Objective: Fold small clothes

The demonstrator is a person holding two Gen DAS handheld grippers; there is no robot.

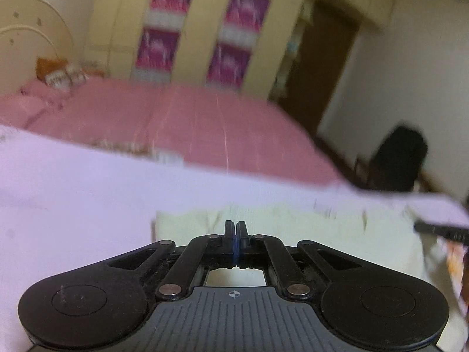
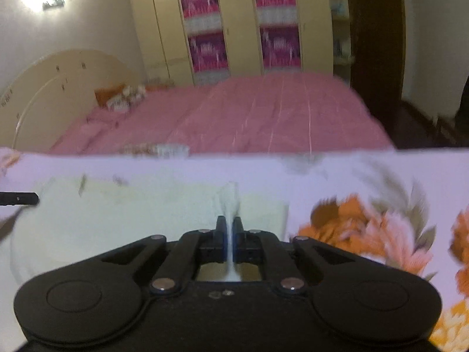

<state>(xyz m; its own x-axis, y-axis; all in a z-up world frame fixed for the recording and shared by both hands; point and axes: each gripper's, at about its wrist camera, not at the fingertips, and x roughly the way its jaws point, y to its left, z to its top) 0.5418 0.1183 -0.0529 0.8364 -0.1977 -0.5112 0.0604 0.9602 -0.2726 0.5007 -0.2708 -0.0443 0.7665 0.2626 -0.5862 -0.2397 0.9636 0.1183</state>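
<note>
Left hand-held gripper (image 1: 236, 227): the black fingers are sitting pressed together with only the blue pads between them. Its tips are resting at the near edge of the pale cream-yellow small cloth garment (image 1: 293, 234). Whether a fold of it is pinched there, the left wrist view is not showing.

Right hand-held gripper (image 2: 230, 224): the jaws are clamping a thin upright ridge of the same pale garment (image 2: 123, 220), with white fabric running between the pads and back under the body.

The garment is lying flat just ahead of both grippers, spreading right of the left one and left of the right one. It is resting on a lilac sheet with large orange and pink flower prints (image 2: 366, 228), which is covering the work surface; the flowers are showing to the right of the right gripper.

Each view is catching one black fingertip of the other gripper at its edge.

Beyond the sheet, a bed with a pink cover (image 2: 263, 117) is stretching toward a cream wardrobe with magenta patterned panels (image 2: 240, 23). A curved cream headboard (image 2: 58, 88) is standing far left.

Both frames are motion-blurred; no brand, label or writing is legible.
</note>
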